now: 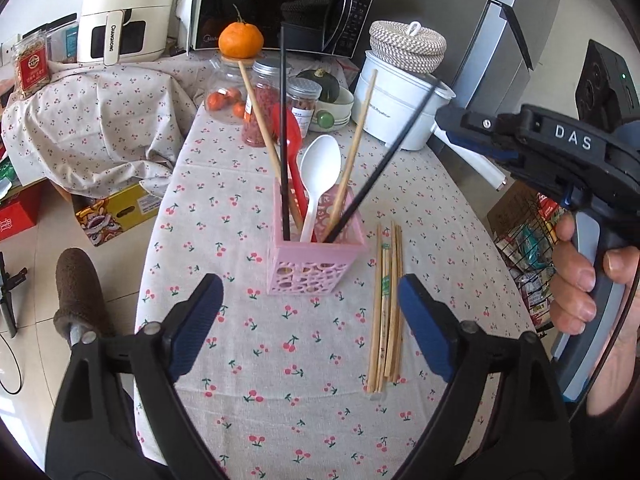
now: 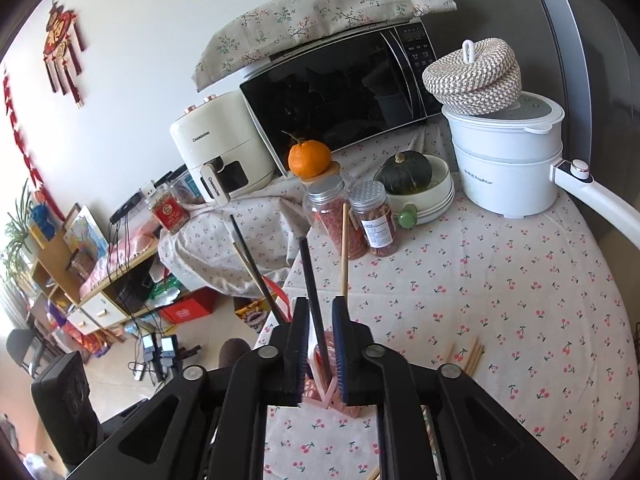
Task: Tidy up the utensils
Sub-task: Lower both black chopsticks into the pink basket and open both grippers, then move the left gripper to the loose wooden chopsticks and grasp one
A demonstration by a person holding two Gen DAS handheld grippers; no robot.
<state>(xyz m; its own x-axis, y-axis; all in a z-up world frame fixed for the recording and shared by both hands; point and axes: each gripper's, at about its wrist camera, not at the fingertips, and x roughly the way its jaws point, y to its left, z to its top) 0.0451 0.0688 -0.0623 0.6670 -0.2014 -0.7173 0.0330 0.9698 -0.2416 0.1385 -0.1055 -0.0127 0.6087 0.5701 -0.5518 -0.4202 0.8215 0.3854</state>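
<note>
Mid-drop: the right gripper (image 2: 321, 344) has its jaws narrow around a black chopstick (image 2: 314, 300) already tipped into the pink holder (image 1: 316, 258) on the table (image 1: 280, 360). Left gripper (image 1: 310, 320) hangs wide, empty. Next up, I'd guess — let go, then the loose wooden chopsticks (image 1: 386, 308) just beside the holder.

holder (image 1: 314, 266) mid-table | chopsticks (image 1: 386, 308) lying just right of it | jars (image 1: 266, 100) behind | microwave (image 1: 280, 4) rearmost

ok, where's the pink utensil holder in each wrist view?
Left wrist: pink utensil holder stands mid-frame on the cherry tablecloth, just left of the loose chopsticks.
Right wrist: only a sliver shows low centre, between the claw fingers.
Shared landmark: tangerine sitting on a jar lid.
</note>
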